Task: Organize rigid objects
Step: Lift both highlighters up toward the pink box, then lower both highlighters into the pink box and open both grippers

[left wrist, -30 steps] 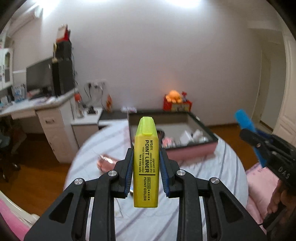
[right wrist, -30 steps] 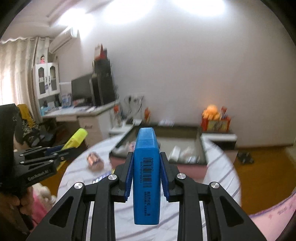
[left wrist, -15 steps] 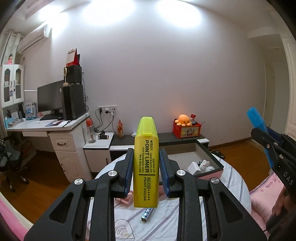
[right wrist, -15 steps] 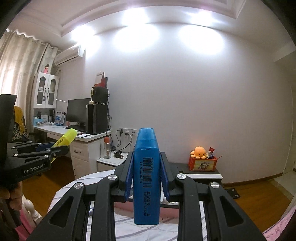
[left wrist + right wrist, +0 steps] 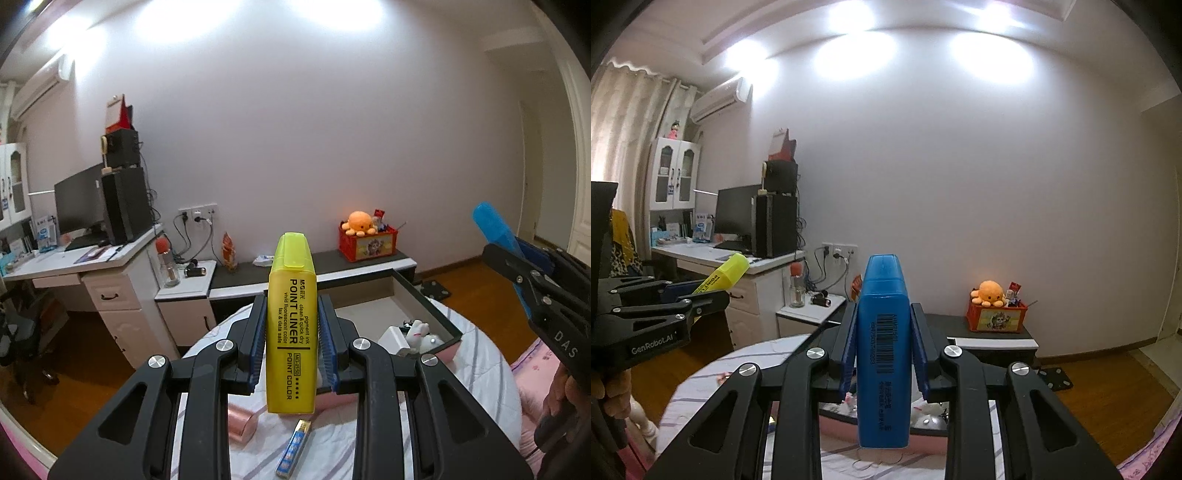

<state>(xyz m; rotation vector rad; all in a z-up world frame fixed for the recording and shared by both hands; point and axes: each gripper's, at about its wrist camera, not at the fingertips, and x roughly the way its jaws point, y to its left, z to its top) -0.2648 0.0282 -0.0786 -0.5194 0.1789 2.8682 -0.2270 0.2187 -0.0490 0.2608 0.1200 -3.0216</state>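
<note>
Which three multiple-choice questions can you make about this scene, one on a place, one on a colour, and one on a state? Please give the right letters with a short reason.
1. Where does the small blue battery lie?
A. on the striped cloth under the left gripper
B. inside the open box
C. on the desk

2. What colour is the highlighter in the right gripper?
A. yellow
B. blue
C. pink

3. How is the left gripper?
A. open and empty
B. shut on the yellow highlighter
C. shut on the battery

Answers:
1 A: the battery rests on the striped cloth, outside the open box.
2 B: the blue highlighter stands between the right gripper's pads.
3 B: both pads press the sides of the yellow highlighter.
</note>
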